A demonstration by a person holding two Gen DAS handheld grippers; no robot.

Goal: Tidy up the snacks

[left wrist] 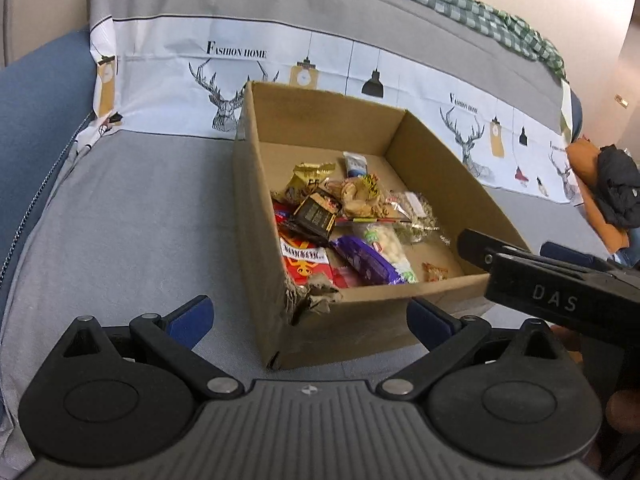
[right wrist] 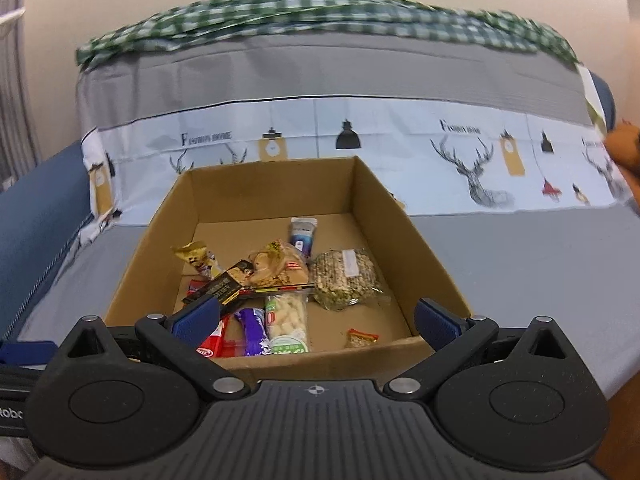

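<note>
An open cardboard box (left wrist: 436, 152) (right wrist: 420, 232) stands on a grey cover and holds several wrapped snacks. Among them are a purple bar (right wrist: 254, 330) (left wrist: 366, 260), a pack of white pieces (right wrist: 286, 320), a round seed cake in clear wrap (right wrist: 346, 276), a small orange candy (right wrist: 362, 338) and a red pack (left wrist: 306, 266). My left gripper (left wrist: 310, 320) is open, with the box's torn near corner (left wrist: 312, 300) just ahead of it and nothing held. My right gripper (right wrist: 316, 320) (left wrist: 520, 248) is open over the box's near wall, also holding nothing.
The grey cover (left wrist: 140, 208) has a white printed band with deer heads (right wrist: 472, 176) behind the box. A green checked cloth (right wrist: 320, 12) lies along the top. A blue cushion edge (left wrist: 36, 120) is at the left. Orange and black bundles (left wrist: 612, 188) sit at the right.
</note>
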